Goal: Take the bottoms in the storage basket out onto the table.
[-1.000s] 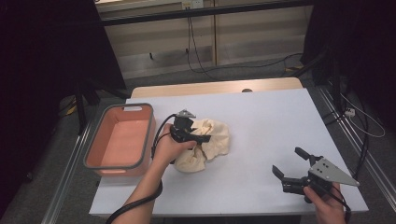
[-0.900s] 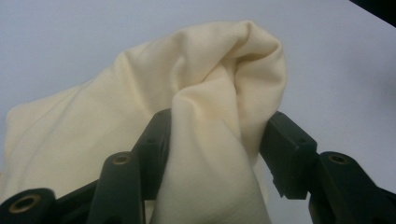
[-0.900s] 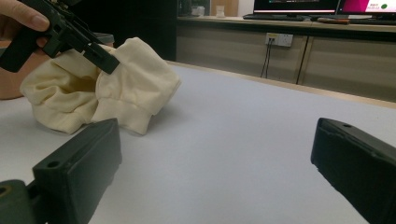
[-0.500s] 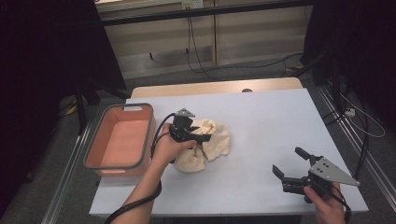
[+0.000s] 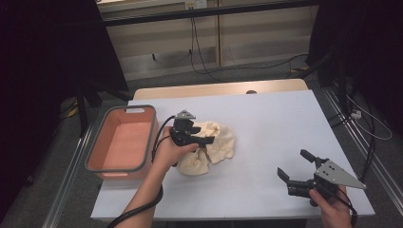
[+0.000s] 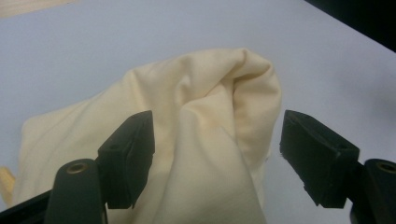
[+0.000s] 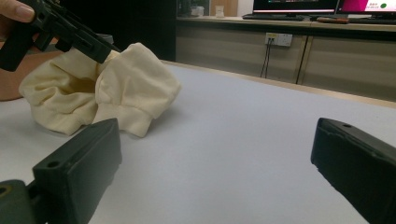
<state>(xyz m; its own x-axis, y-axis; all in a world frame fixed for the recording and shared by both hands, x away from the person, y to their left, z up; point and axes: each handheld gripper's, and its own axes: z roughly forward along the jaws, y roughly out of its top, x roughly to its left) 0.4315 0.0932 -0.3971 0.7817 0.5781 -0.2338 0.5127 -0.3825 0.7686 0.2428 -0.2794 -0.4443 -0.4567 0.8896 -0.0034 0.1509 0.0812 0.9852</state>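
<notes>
Basket (image 5: 122, 142) at the table's left sits empty; just right of it my left gripper (image 6: 215, 149) has just been opening, jaws apart around a fold of the cloth (image 5: 209, 147), not pinching. At far right, my right gripper (image 5: 297, 168) waits open. I judge bagging it remains.

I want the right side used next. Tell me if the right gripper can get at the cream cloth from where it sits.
Probably yes: bare table lies between the right gripper and the cream cloth, its jaws open.
</notes>
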